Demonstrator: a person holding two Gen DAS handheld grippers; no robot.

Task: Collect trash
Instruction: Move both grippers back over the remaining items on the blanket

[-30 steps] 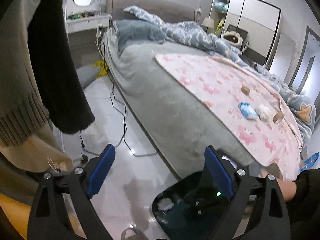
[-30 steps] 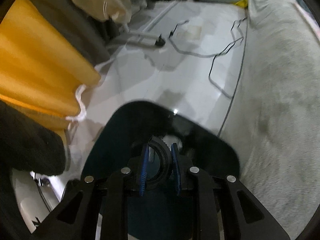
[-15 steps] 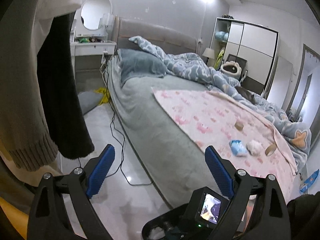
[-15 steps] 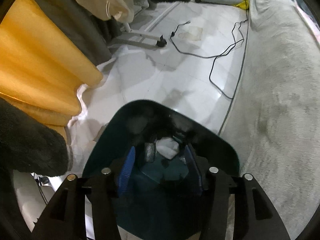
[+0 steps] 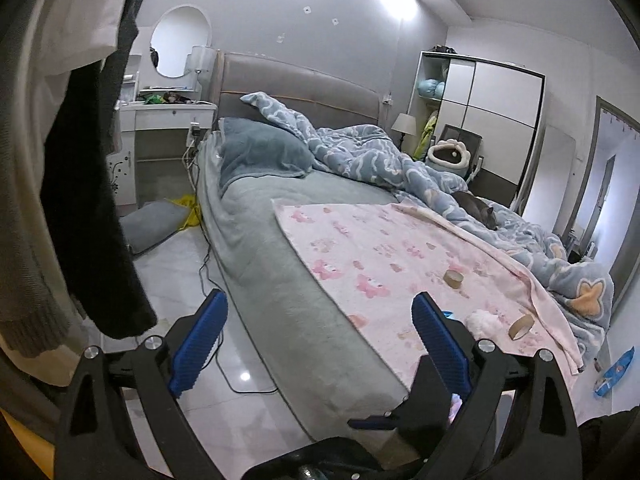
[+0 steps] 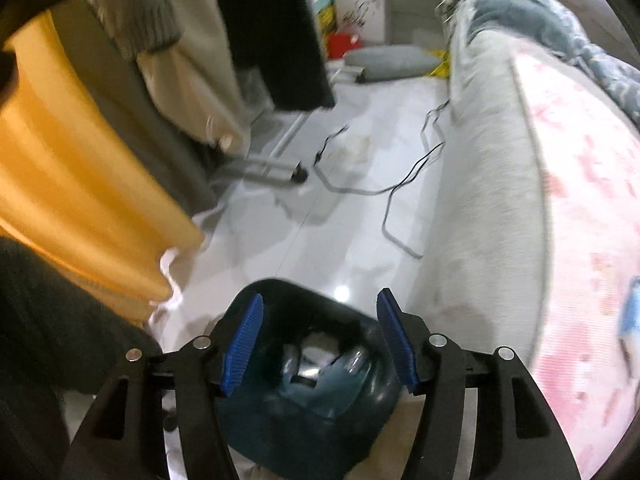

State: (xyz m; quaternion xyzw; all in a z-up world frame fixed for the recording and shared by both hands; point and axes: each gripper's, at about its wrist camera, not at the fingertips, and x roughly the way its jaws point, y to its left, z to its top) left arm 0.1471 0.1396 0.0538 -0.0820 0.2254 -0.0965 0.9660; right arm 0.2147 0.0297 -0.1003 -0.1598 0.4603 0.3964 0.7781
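Right gripper (image 6: 318,338) with blue ribbed pads — jaws just opened, half wide, nothing between them — hanging over the dark blue plastic trash bin (image 6: 308,384) on the floor beside the bed. Some white scraps already down inside. Left gripper (image 5: 318,338) wide open too, holding nothing, aimed over the bed.

Still left on the pink patterned blanket (image 5: 384,252): a brown tape roll (image 5: 453,279), a white fluffy wad (image 5: 485,322), a cardboard ring (image 5: 520,327) near the far edge. Maybe half done.

Tight spot — hanging clothes (image 6: 96,184) close on one side, grey bed edge (image 6: 492,184) on the other, black cable (image 6: 400,196) loose on the tiles. Plenty of open room above the blanket.
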